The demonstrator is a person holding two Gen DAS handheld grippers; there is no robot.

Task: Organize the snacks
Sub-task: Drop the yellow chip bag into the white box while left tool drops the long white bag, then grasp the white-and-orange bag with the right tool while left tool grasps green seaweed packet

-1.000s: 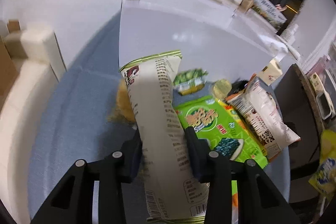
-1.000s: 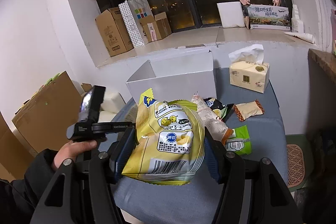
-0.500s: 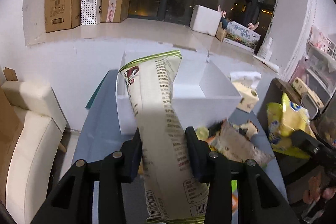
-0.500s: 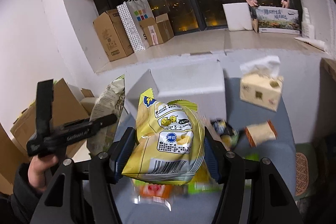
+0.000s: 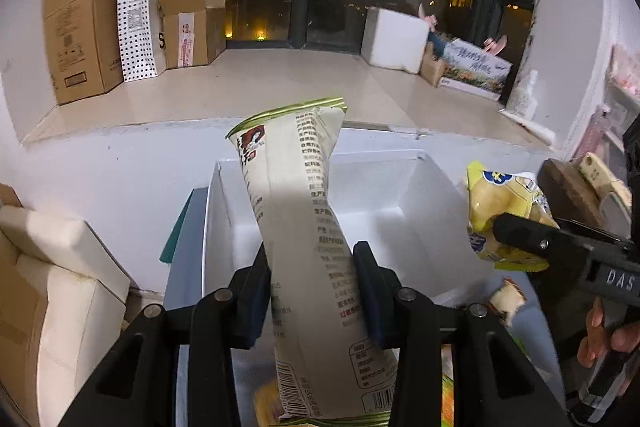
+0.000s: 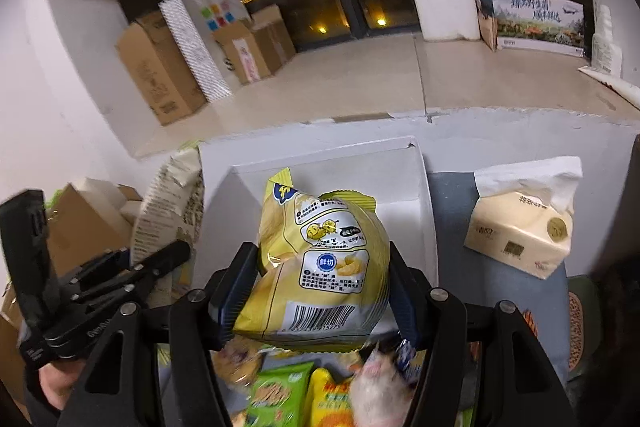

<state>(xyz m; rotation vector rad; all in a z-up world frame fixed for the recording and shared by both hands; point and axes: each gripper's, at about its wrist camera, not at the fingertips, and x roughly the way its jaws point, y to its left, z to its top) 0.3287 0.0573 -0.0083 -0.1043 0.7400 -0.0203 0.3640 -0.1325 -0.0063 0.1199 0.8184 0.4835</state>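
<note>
My left gripper [image 5: 311, 267] is shut on a tall cream snack bag [image 5: 304, 227] and holds it upright over the near edge of the open white box [image 5: 416, 219]. My right gripper [image 6: 322, 267] is shut on a puffy yellow chip bag [image 6: 324, 263], held above the box [image 6: 400, 187]. The yellow bag also shows at the right in the left wrist view [image 5: 504, 219]. The cream bag shows at the left in the right wrist view [image 6: 168, 211]. The box looks empty inside.
Several loose snack packs, green [image 6: 276, 395] and orange-yellow [image 6: 328, 403], lie on the blue table below. A tissue pack [image 6: 524, 227] stands right of the box. A white sill with cardboard boxes [image 5: 80, 27] runs behind. A cream seat [image 5: 52, 291] is at left.
Both grippers have lifted their bags up from the table and moved forward over the white box. The right gripper has come closer to the left one.
</note>
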